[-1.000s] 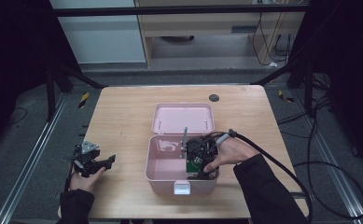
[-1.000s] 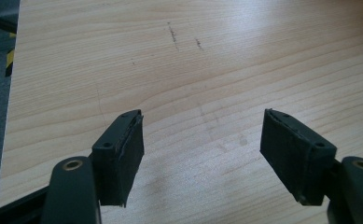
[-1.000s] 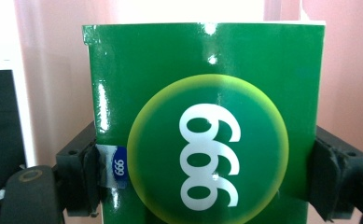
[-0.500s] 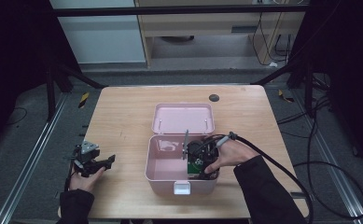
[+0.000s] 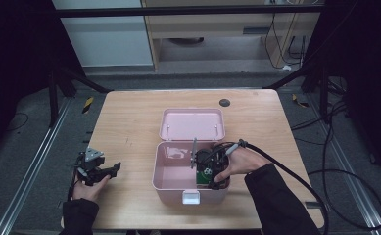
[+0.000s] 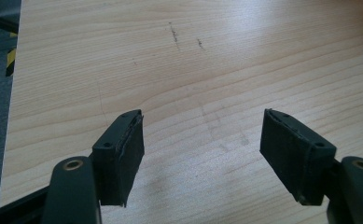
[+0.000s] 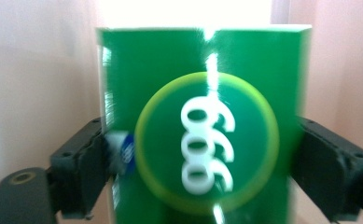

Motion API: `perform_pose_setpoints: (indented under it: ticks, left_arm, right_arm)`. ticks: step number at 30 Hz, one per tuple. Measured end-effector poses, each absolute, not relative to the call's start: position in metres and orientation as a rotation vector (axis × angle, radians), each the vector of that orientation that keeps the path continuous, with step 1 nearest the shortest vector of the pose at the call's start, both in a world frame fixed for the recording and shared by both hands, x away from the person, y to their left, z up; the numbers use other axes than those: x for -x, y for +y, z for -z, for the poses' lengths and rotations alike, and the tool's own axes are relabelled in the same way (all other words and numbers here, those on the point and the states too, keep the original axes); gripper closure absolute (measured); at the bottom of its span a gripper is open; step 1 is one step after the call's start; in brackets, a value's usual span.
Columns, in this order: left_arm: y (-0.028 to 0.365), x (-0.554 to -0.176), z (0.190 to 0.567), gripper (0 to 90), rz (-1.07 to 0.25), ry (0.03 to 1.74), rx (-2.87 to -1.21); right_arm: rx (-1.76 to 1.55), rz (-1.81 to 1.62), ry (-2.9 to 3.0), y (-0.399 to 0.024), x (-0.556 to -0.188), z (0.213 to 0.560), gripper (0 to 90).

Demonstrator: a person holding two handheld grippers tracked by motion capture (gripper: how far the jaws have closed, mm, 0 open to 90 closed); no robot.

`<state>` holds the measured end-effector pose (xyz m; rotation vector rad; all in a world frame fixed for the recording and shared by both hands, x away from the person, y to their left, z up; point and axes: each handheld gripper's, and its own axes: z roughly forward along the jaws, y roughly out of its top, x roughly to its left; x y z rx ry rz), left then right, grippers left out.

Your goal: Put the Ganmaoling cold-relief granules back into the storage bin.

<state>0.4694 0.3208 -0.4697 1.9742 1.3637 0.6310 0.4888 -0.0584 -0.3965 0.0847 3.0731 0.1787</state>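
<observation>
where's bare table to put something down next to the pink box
Left of the pink box, bare wood runs to the left hand-held gripper at the table edge. Right of the lid, wood is bare out to a dark disc. The box's right half is crowded: the right hand-held gripper holds a green carton there.

Wooden table (image 5: 129,122) is lit evenly from above; surroundings are left v. dark. Left gripper view is sharp, w/ soft shadows cast under the jaws. Right gripper view is blurred & overexposed: green box (image 7: 202,126) is streaked w/ glare, top edge blown white.
</observation>
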Motion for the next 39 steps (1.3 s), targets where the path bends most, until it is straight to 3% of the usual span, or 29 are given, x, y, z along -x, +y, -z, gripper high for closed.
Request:
perform_pose_setpoints:
  ticks: [28,39]
  left_arm:
    - [0.321,-0.469,0.469,31.5,-0.625,1.358,-1.968]
    - [0.32,-0.468,0.469,31.7,-0.625,1.358,-1.965]
  right_arm:
    - [-0.217,-0.607,2.883,-0.104,-0.479,0.326,9.1]
    - [-0.321,-0.737,2.791,-0.13,-0.473,0.323,10.6]
